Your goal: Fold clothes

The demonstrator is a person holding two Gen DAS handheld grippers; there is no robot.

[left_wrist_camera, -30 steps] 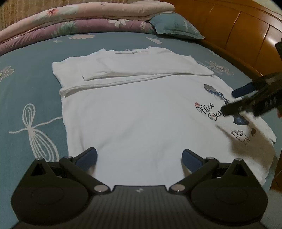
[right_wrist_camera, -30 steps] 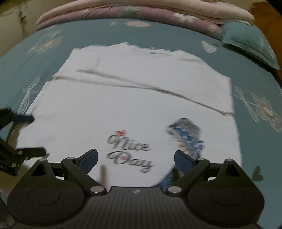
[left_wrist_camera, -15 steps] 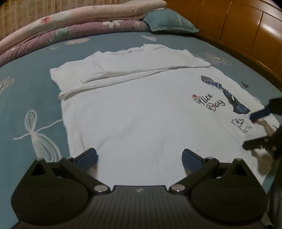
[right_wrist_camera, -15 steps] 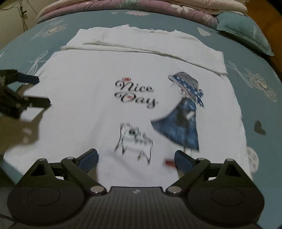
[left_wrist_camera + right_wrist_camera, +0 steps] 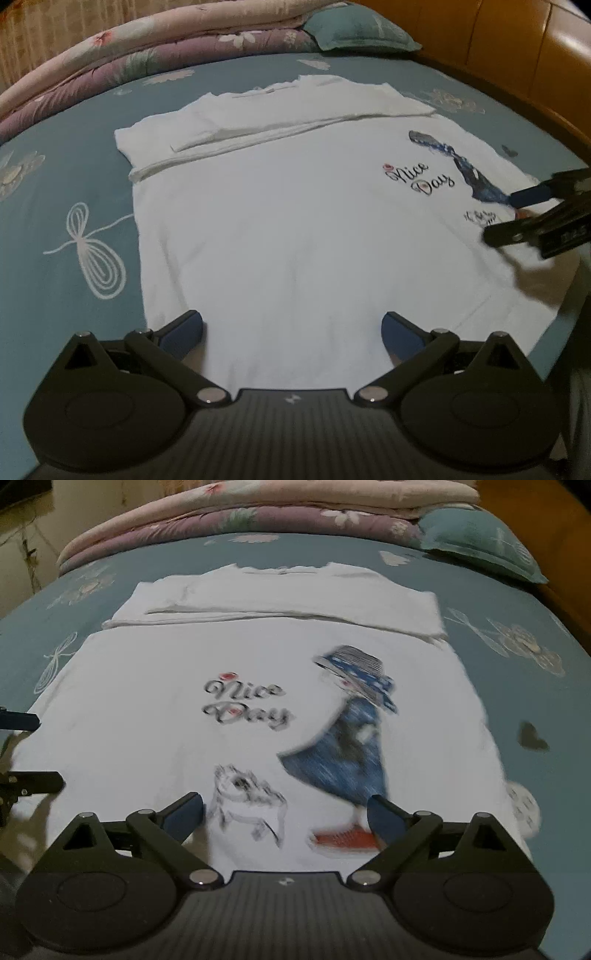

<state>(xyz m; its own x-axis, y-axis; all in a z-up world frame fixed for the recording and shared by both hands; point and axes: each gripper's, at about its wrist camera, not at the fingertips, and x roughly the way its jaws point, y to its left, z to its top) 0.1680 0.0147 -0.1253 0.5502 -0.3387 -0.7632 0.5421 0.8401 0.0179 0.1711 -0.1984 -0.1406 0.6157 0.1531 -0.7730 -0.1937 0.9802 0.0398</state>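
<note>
Shirt [image 5: 280, 229] flat on bed [image 5: 55, 177] | far end with sleeves already folded over, near hem still unfolded | left gripper [image 5: 291, 328] and right gripper [image 5: 284, 808] both wide open, holding nothing, over near hem | roughly halfway, I'd guess

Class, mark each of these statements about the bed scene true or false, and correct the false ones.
1. The white printed T-shirt lies flat on the teal flowered bedsheet. True.
2. The left gripper has its jaws clamped on the shirt hem. False: the jaws stand apart, gripping nothing.
3. The shirt's far part is folded over itself. True.
4. The print reads "Good Night". False: it reads "Nice Day".
5. The right gripper is open. True.
</note>
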